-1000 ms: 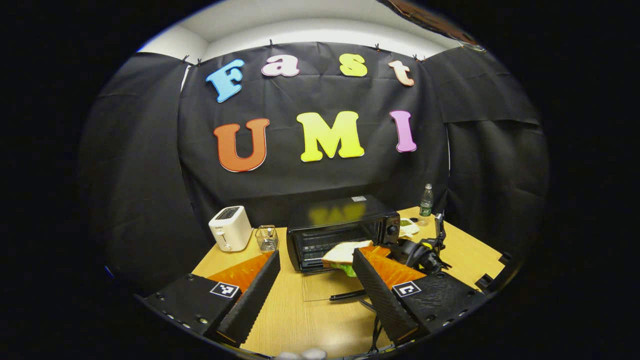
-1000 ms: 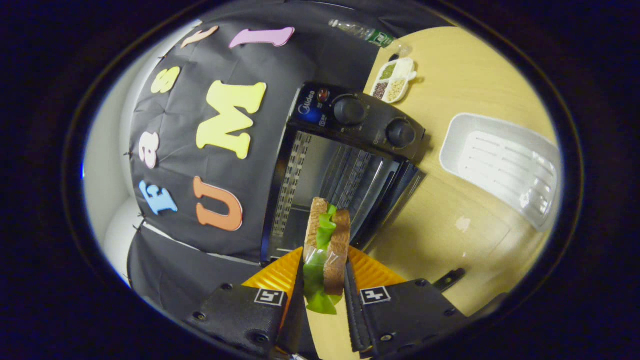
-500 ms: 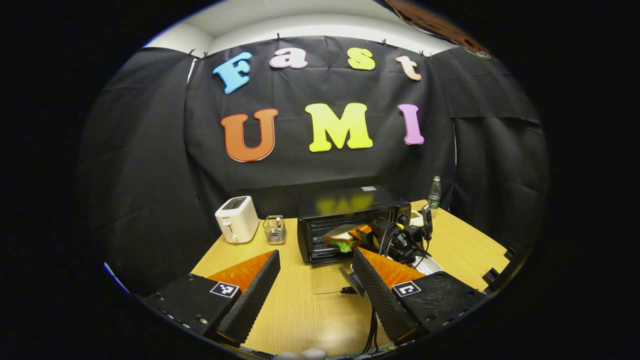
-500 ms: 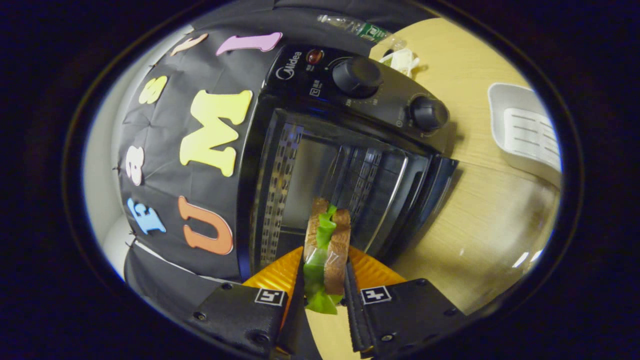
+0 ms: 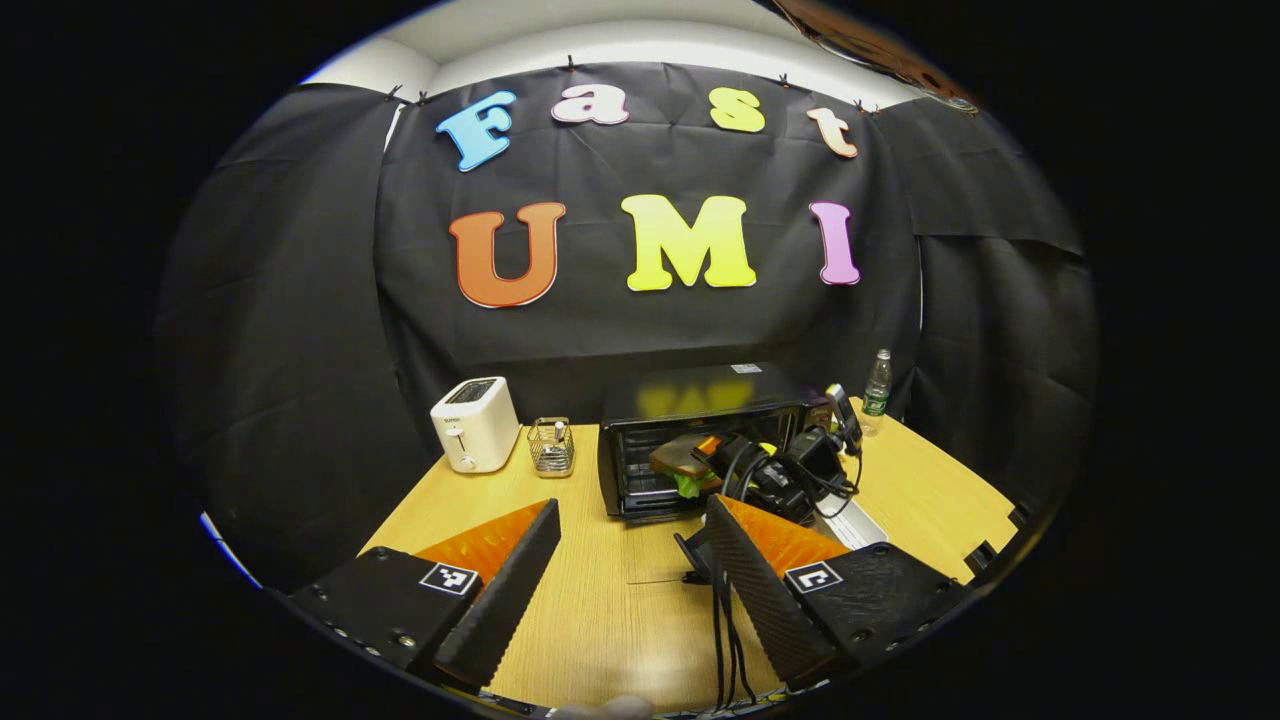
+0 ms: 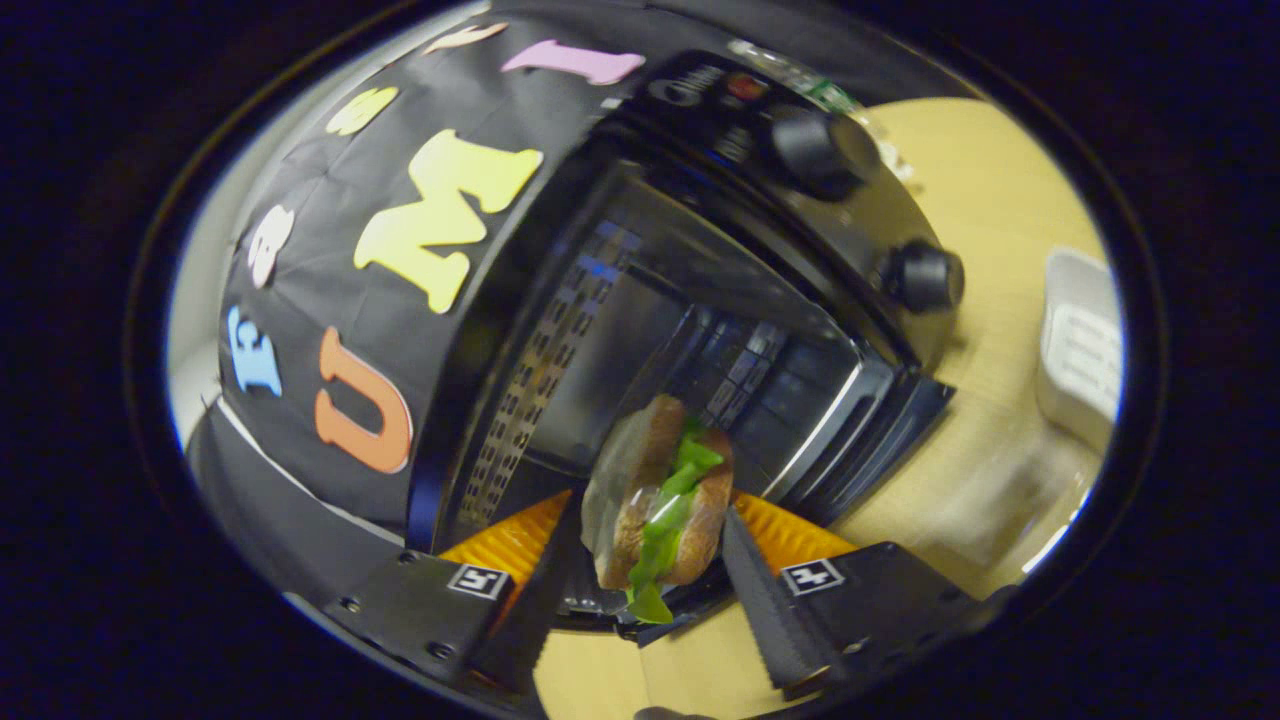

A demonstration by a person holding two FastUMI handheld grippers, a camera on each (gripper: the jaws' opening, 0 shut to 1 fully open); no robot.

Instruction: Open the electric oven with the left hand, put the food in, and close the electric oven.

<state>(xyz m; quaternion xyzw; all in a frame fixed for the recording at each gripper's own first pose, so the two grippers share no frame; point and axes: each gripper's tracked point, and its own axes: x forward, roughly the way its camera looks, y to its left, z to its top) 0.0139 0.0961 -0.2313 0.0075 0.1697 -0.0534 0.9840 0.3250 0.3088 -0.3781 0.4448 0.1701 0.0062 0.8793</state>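
The wood-grain counter (image 5: 600, 600) carries a boxy black electric oven (image 5: 700, 400) near its back edge, door dropped open toward the front. From the right gripper view the oven (image 6: 640, 300) has a dark cavity with perforated metal side walls, and two round knobs (image 6: 820, 150) sit on its control panel. In the mouth of that cavity is the food — a sandwich (image 6: 655, 500) of brown bread with bright green lettuce, seemingly in clear wrap. The right gripper (image 6: 645, 590) has its ridged fingers parted wider than the sandwich, with a gap visible at each side; whether the sandwich rests on the oven cannot be told. In the left gripper view the sandwich (image 5: 680, 465) lies just inside the opening, the right gripper (image 5: 780, 470) with its cables right behind it.

The left gripper (image 5: 630, 590) hovers over the counter's front edge, fingers spread wide and holding nothing.

Left of the oven stand a smooth white toaster (image 5: 475, 425) and a small wire basket (image 5: 550, 448); at the back right corner, a clear plastic bottle (image 5: 877, 380). A white ribbed tray (image 6: 1085, 350) lies right of the oven.
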